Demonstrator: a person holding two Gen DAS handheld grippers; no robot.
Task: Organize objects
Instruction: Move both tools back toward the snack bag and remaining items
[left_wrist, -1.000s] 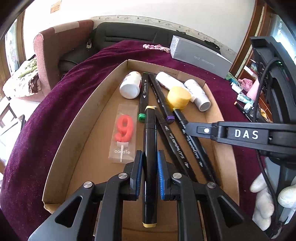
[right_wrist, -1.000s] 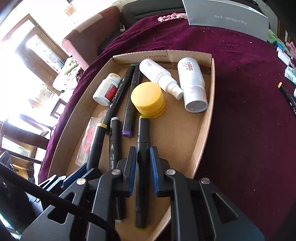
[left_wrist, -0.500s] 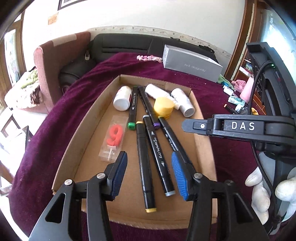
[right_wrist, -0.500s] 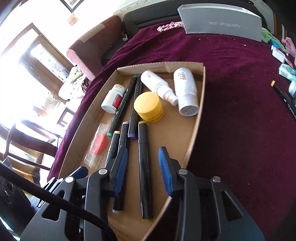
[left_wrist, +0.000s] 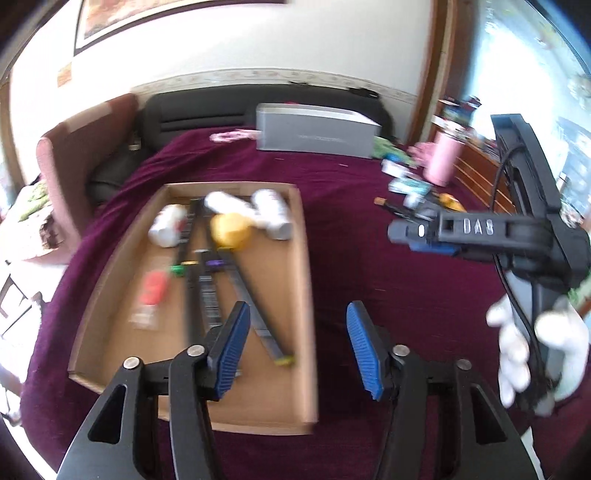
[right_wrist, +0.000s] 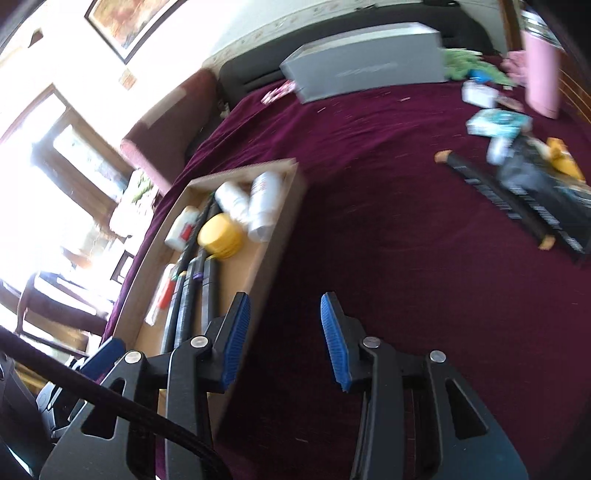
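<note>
A shallow cardboard tray (left_wrist: 306, 295) (right_wrist: 273, 236) lies on the maroon cloth. It holds several black markers (left_wrist: 207, 291) (right_wrist: 207, 291), a yellow jar (left_wrist: 229, 232) (right_wrist: 219, 236), white bottles (left_wrist: 271, 214) (right_wrist: 262, 206) and a red candle packet (left_wrist: 153, 291). My left gripper (left_wrist: 297, 317) hovers over the tray's right wall, its jaws opening with nothing between them. My right gripper (right_wrist: 285, 306) (left_wrist: 402, 234) hangs over bare cloth right of the tray, its jaws also opening and empty. Both views are motion-blurred.
Loose black markers (right_wrist: 491, 188), a dark packet (right_wrist: 546, 192) and small items lie on the cloth at the right. A pink tumbler (left_wrist: 445, 158) and a grey box (left_wrist: 317, 133) stand at the back. A white-gloved hand (left_wrist: 524, 354) holds the right gripper.
Each gripper let go of the black marker it held; both markers now lie in the tray. Both grippers opened, lifted and swung right, away from the tray.
</note>
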